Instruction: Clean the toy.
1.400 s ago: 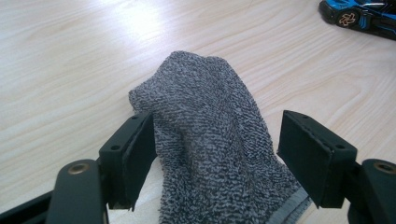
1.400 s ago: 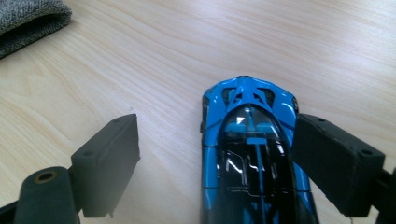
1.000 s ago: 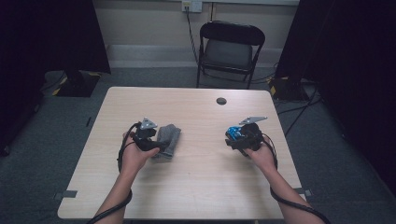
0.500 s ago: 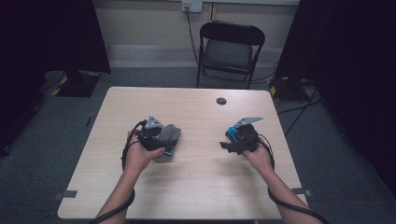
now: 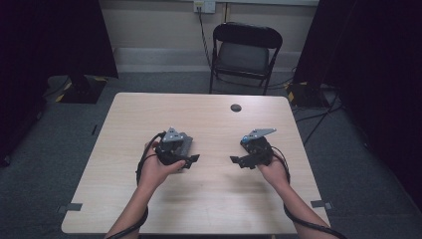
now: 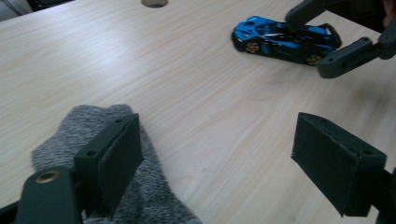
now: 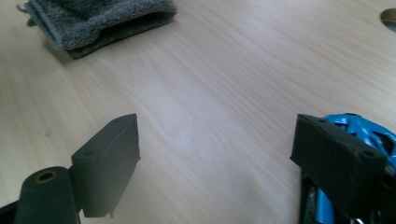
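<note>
item: grey sock (image 6: 116, 186), lying flat beside the left gripper (image 6: 219, 168), jaws apart, one over its edge. blue toy car (image 6: 285, 39) right of the sock, at the right gripper (image 7: 215, 163), jaws apart. nothing grasped yet; pickup remains. wooden table (image 5: 209, 209); folding chair (image 5: 244, 50) beyond the sock, dark room.
</note>
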{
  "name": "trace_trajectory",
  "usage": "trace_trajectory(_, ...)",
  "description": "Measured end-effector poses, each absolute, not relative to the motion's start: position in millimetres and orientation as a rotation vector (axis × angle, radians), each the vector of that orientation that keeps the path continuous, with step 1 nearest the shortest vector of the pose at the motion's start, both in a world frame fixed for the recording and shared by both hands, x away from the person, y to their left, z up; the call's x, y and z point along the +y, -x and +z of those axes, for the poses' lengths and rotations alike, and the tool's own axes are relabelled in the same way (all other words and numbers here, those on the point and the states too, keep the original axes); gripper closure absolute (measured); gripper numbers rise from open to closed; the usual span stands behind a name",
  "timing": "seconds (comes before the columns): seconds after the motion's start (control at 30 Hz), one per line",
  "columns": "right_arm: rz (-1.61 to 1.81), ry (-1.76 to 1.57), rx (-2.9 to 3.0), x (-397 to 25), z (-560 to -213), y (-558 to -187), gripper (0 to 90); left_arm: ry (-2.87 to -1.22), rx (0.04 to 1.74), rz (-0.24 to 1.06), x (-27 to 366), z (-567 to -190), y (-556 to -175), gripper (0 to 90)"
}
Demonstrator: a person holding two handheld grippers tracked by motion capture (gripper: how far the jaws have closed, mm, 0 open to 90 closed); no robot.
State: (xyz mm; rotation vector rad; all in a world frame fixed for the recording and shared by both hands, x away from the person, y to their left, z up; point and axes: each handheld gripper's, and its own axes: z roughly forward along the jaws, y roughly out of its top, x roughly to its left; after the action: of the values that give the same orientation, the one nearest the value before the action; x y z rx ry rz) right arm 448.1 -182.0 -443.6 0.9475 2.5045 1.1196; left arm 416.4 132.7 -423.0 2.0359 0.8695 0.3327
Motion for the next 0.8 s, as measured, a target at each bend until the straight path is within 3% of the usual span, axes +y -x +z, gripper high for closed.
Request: trace_trajectory(0.8,1.121,-0.828,2.602,-170,-456,-419,14.1,-2.098,0.715,0.187,99,-444,-377,15.9)
